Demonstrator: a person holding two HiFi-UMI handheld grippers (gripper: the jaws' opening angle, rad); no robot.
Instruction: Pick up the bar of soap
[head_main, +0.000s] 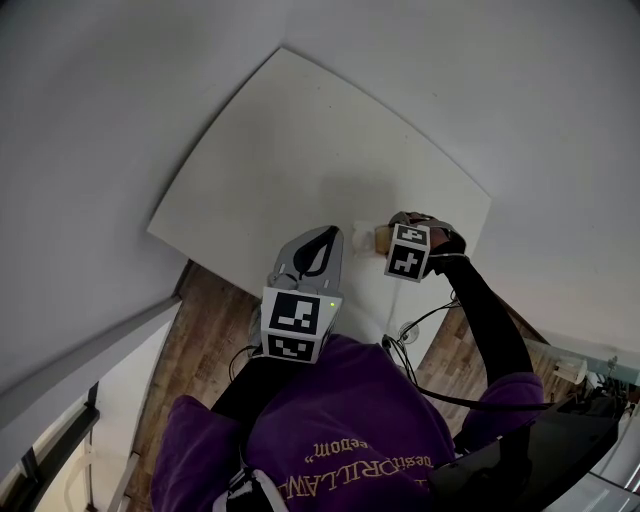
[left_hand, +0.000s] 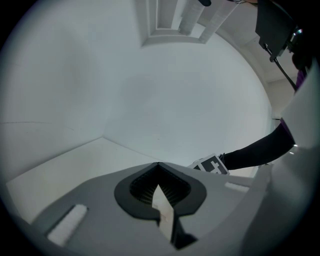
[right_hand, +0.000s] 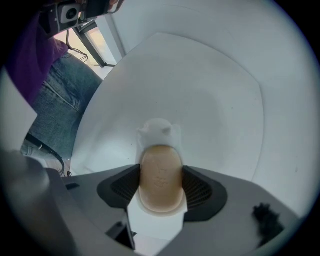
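Observation:
A tan oval bar of soap (right_hand: 160, 186) sits squeezed between the dark ribbed pads of my right gripper (right_hand: 160, 162), which is shut on it. Just beyond the soap lies a small white soap dish (right_hand: 157, 132) on the white table (right_hand: 210, 100); I cannot tell whether the soap still touches it. In the head view the right gripper (head_main: 392, 234) holds the soap (head_main: 382, 238) near the table's near right edge, beside the dish (head_main: 361, 235). My left gripper (head_main: 324, 238) hovers just to the left of them, and in its own view the left gripper (left_hand: 159, 175) is shut on nothing.
The white table (head_main: 300, 150) stands against pale walls in a corner. Wooden floor (head_main: 205, 330) shows below its near edge, with cables (head_main: 415, 330) trailing there. The right gripper's marker cube (left_hand: 212, 165) appears in the left gripper view.

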